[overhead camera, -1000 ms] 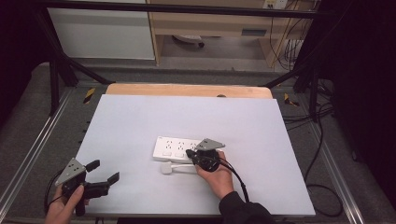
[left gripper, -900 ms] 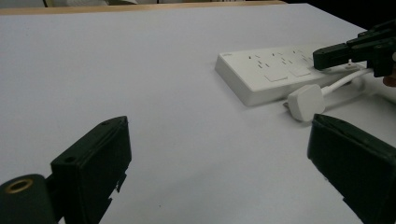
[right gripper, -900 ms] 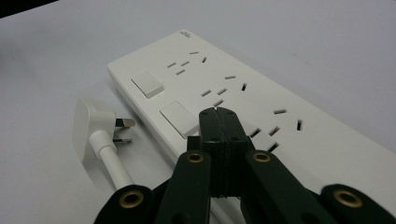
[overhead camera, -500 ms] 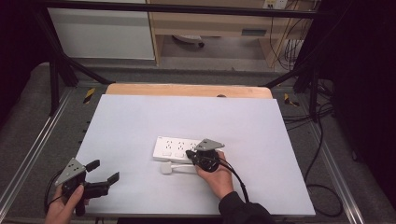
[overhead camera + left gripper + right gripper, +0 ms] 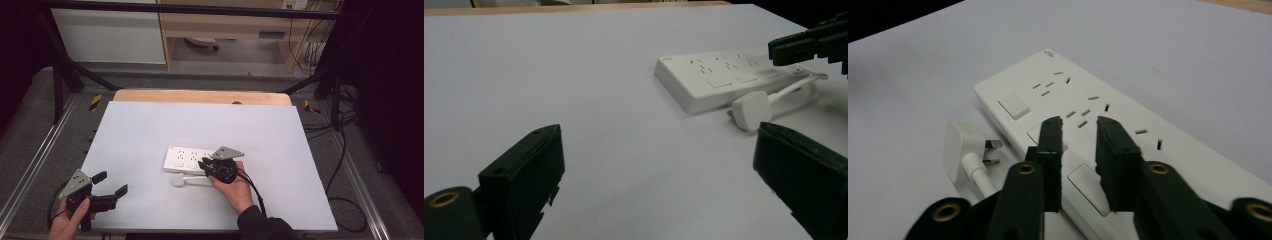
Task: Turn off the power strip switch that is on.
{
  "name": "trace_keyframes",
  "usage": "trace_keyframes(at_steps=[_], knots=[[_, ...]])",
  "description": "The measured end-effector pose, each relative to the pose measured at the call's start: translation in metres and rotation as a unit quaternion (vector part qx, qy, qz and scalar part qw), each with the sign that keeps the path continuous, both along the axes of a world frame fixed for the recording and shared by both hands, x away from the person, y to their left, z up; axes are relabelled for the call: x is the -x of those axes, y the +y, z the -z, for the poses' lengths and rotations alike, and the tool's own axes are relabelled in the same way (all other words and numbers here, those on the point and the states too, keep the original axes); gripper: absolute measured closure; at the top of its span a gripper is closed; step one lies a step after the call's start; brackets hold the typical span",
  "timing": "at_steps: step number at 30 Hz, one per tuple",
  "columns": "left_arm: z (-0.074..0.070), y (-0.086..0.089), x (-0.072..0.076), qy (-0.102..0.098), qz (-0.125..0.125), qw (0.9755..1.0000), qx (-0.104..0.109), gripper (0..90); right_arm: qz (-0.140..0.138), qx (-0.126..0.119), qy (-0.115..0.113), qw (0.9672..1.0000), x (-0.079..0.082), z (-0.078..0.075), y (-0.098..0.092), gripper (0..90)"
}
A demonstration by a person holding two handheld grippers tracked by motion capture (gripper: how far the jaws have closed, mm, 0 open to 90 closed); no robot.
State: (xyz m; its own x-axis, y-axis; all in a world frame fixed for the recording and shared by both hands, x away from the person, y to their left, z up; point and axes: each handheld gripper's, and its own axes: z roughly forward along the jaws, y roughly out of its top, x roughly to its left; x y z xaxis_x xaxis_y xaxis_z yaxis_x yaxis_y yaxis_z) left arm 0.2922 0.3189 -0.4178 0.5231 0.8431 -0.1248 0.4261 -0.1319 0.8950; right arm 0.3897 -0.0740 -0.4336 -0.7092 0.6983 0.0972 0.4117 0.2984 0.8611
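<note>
pale grey matting covers the table (image 5: 150, 130), with a wooden edge at the far side and dark cabling on the floor around it. near the middle lies a flat white plastic power strip (image 5: 187, 157) with three sockets and three rocker switches, and just beside its near edge rests a white three-pin plug (image 5: 178, 180) on a short white cord, unplugged, its pins pointing towards the strip. the right gripper (image 5: 1078, 132) hovers low over the strip, its black jaws having just been opening to a narrow gap with nothing between them; in its own view the tips sit above the middle socket, close to a switch. the left gripper (image 5: 111, 186) waits well apart at the near left corner, jaws spread wide and empty. the work in hand looks like a move on the plug: to do it well, the right gripper should likely widen further, swing over to the plug body, and clamp its flat sides squarely rather than the cord, so the pins stay aligned for the socket.
</note>
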Motion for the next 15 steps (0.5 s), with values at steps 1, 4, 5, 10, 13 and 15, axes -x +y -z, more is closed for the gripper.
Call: trace_keyframes(at_steps=[1, 4, 5, 10, 13, 15], knots=[[0.0, 0.0, 0.0, 0.0, 0.0, 1.0, 0.0, 6.2, 0.0, 0.001, 0.0, 1.0, 0.0, -0.001, 0.0, 68.5], [0.0, 0.0, 0.0, -0.001, 0.0, 1.0, -0.001, 6.2, 0.003, -0.001, 0.004, 1.0, 0.0, -0.005, 0.0, 54.2], [0.0, 0.0, 0.0, -0.001, 0.0, 1.0, -0.001, 6.2, 0.004, -0.003, 0.007, 1.0, 0.0, -0.006, -0.001, 51.2], [0.0, 0.0, 0.0, 0.0, 0.0, 1.0, 0.0, 6.2, 0.007, -0.004, 0.009, 0.9999, -0.001, -0.012, -0.002, 32.8], [0.0, 0.0, 0.0, 0.0, 0.0, 1.0, 0.0, 6.2, 0.013, 0.004, 0.011, 0.9999, -0.002, -0.014, -0.002, 21.6], [0.0, 0.0, 0.0, -0.001, 0.0, 1.0, -0.001, 6.2, 0.015, 0.005, 0.009, 0.9998, -0.002, -0.016, -0.002, 17.0]])
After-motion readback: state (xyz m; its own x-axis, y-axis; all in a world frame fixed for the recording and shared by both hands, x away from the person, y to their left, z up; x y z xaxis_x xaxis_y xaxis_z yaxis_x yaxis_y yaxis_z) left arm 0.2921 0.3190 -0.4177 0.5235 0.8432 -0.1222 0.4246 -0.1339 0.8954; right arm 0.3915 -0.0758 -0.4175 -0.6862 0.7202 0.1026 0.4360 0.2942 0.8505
